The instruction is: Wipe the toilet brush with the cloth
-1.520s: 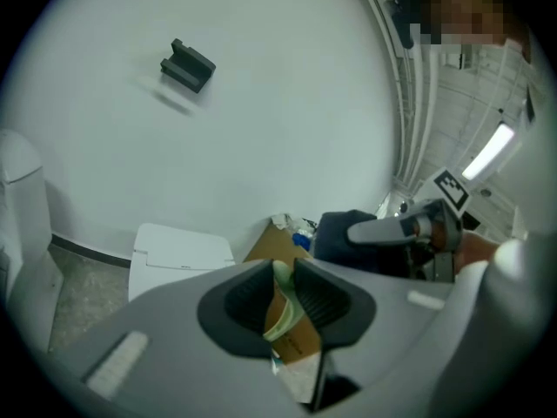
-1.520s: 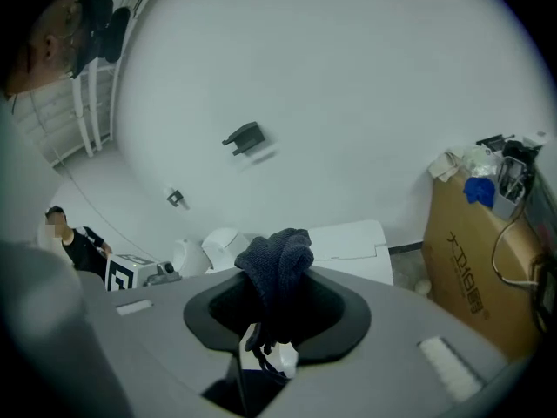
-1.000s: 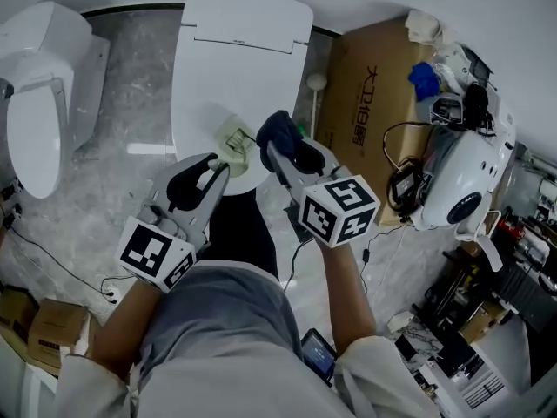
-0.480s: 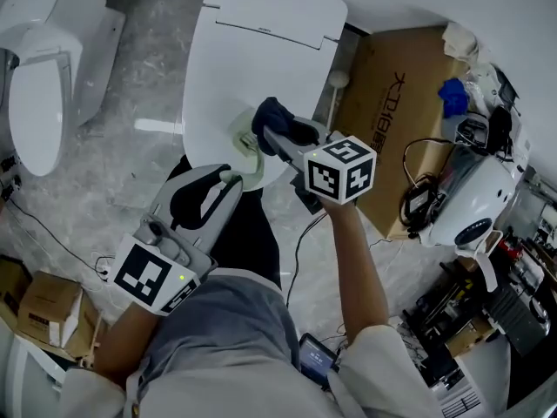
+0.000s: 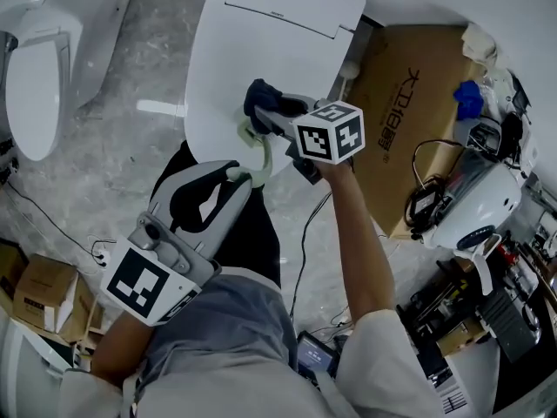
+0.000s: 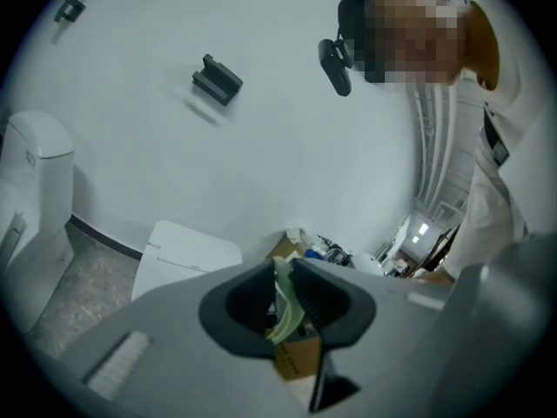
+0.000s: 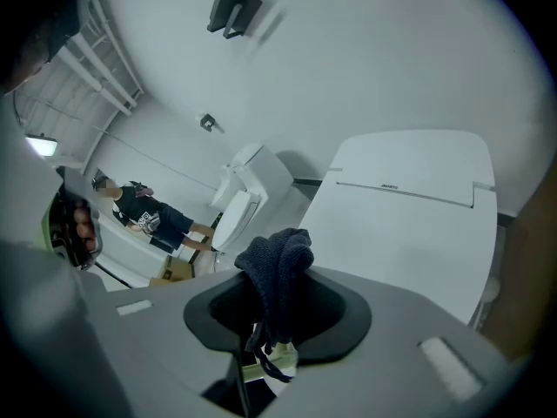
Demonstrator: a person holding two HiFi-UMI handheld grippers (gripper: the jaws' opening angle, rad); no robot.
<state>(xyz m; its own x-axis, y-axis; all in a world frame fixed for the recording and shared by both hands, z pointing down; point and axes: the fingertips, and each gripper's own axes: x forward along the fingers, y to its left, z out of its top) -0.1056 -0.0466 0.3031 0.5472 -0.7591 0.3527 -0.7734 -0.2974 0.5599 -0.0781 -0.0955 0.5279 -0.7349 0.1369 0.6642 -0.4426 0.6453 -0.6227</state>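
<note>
Left hand-held gripper (image 5: pixel 243 178) clenched on the thin pale green toilet brush (image 5: pixel 259 152), held above the near edge of the closed white toilet lid (image 5: pixel 261 42). Right hand-held gripper (image 5: pixel 268 120) grasping the dark blue cloth (image 5: pixel 261 97), which sits against the brush's far end (cardboard box (image 5: pixel 409 103) at right).

Toilets: 2, closed-lid toilet (image 5: pixel 261 50) plus second toilet (image 5: pixel 43 68) at far left. Left hand-held gripper (image 5: pixel 241 176), right hand-held gripper (image 5: pixel 265 122): 2 total. Dark cloth (image 5: pixel 264 98): 1. Pale green toilet brush (image 5: pixel 259 152): 1 (only partly visible). Large cardboard box (image 5: pixel 409 103): 1. Small cardboard box (image 5: pixel 43 296): 1 clearly seen.
</note>
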